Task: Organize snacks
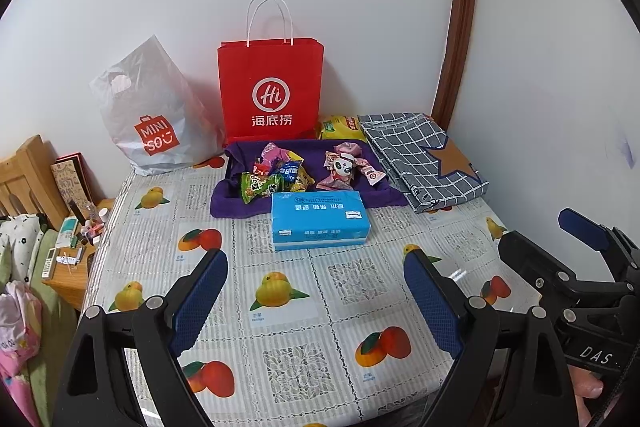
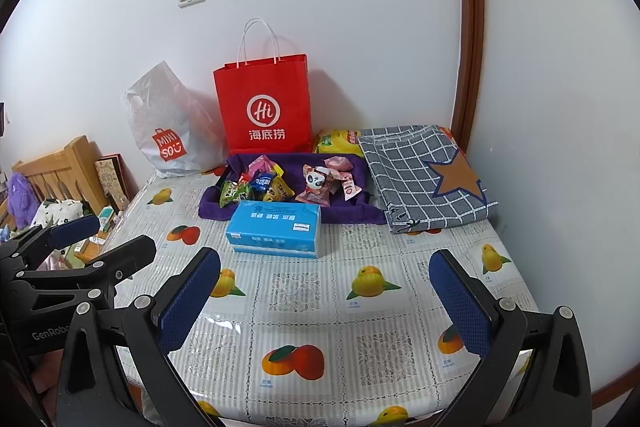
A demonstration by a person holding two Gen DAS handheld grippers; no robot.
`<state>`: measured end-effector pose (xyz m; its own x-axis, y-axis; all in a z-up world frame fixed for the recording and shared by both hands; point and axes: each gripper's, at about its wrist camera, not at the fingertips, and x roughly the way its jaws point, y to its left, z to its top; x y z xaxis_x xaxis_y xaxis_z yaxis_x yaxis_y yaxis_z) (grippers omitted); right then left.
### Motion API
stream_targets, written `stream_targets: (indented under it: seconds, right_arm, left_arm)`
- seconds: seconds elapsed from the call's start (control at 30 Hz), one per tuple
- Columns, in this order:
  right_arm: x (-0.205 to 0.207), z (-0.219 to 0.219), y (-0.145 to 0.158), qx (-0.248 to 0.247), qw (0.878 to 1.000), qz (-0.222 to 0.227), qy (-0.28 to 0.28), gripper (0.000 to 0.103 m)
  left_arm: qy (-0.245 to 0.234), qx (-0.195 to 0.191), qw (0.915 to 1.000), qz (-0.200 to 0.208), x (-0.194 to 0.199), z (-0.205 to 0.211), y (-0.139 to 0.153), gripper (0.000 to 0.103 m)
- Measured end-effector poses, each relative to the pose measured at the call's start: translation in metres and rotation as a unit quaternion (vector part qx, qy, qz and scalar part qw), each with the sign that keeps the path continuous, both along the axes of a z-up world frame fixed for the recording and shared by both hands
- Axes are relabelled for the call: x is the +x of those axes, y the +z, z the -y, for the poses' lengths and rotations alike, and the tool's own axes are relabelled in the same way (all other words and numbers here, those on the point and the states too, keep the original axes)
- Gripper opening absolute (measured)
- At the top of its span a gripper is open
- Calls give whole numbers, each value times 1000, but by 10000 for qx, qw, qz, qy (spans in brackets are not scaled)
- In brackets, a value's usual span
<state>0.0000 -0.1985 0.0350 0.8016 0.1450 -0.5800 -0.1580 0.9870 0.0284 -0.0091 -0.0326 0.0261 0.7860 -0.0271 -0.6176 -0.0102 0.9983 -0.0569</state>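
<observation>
Two heaps of snacks lie on a purple cloth point(image 1: 228, 203) point(image 2: 360, 213) at the back of the table. The left heap point(image 1: 276, 173) point(image 2: 256, 187) holds mixed colourful packets. The right heap point(image 1: 348, 169) point(image 2: 328, 183) holds pink packets and a panda-faced one. A yellow packet point(image 1: 340, 127) point(image 2: 336, 141) lies behind the cloth. My left gripper point(image 1: 315, 259) point(image 2: 104, 239) is open and empty over the near table, well short of the snacks. My right gripper point(image 2: 325, 259) point(image 1: 536, 229) is beside it, also open and empty.
A blue tissue pack point(image 1: 318, 221) point(image 2: 276, 229) lies just in front of the purple cloth. A red paper bag point(image 1: 270, 95) and a white plastic bag point(image 1: 152, 123) stand against the wall. A folded checked cloth point(image 1: 420, 155) lies at the back right. A cluttered bedside table point(image 1: 68, 259) is left of the table.
</observation>
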Motion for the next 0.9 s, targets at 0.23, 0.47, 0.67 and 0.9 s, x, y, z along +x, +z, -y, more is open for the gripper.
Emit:
stream_targets:
  seconds: [0.23,0.47,0.67,0.9]
  right_arm:
    - [0,-1,0,20,10000,1,-7,103]
    - [-1,-1,1,8,10000,12,3,103]
    - [-4,-1,2,17,10000,51,12,103]
    - [-7,-4,3,-4,9999,131,45,103]
  left_arm:
    - [-13,-6,10000,3,0,0,0,89]
    - [-1,-7,10000,-1,-1,-1,0,89]
    - [23,-10,10000,20,-1,0,1,90]
    - [65,40,9999,76,-4,2,1,90]
